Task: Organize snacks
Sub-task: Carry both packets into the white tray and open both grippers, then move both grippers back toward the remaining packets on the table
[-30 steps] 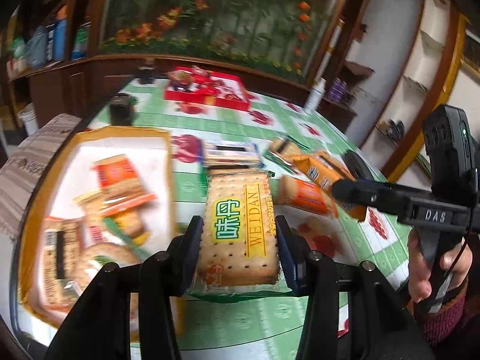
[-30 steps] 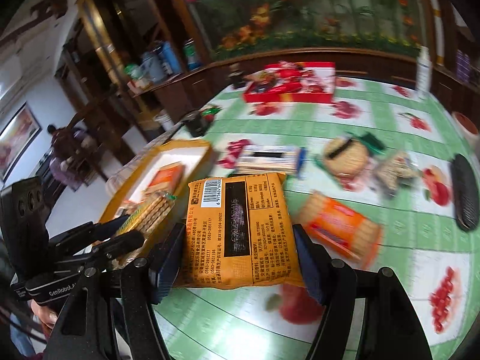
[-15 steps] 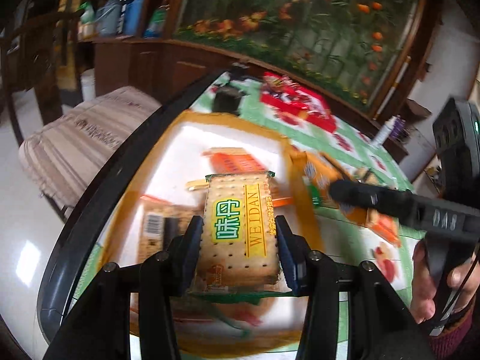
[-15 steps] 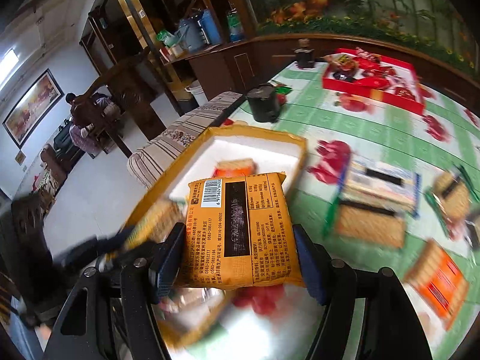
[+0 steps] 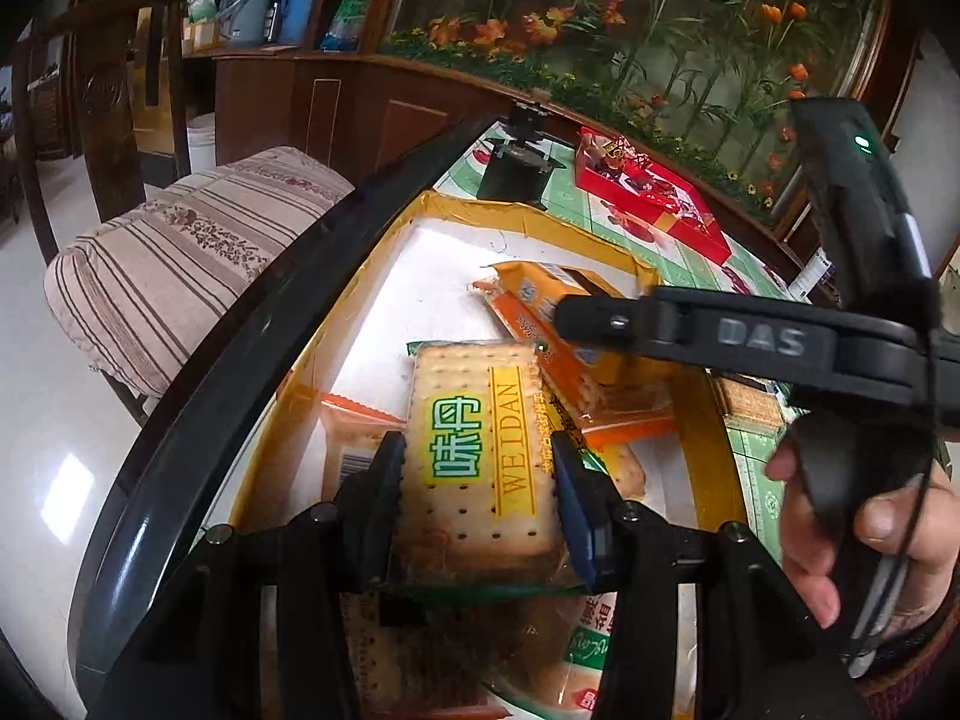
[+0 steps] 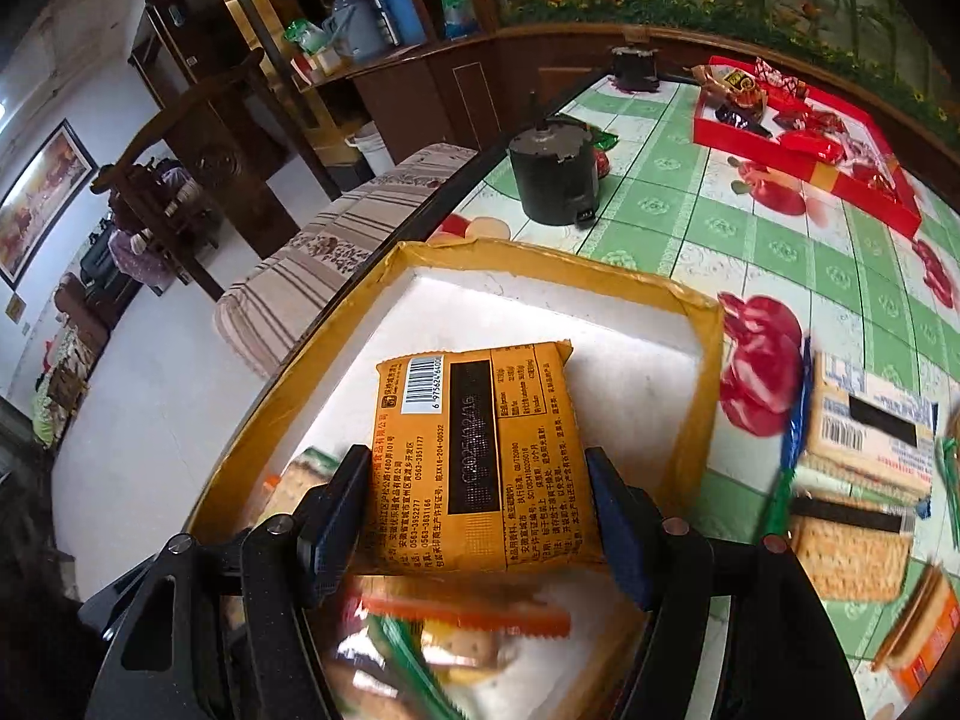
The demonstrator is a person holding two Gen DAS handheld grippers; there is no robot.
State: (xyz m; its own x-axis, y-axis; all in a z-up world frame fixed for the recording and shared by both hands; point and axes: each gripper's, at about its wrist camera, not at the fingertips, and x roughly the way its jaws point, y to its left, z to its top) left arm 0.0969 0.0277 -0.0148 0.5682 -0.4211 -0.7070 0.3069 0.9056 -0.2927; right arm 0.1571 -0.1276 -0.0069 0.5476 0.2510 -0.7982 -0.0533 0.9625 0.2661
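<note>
Left gripper [image 5: 477,480] clamps the WEIDAN cracker pack [image 5: 477,450] by its long sides, low over the yellow-rimmed tray [image 5: 474,207], where other packs already lie. A good release probably lowers it flat onto free white floor, clear of the right gripper's finger crossing just beside it. Right gripper [image 6: 477,519] in its own view squeezes the orange snack bag [image 6: 480,462] above the same tray [image 6: 540,255]; it likely should set down further in, apart from the first.
</note>
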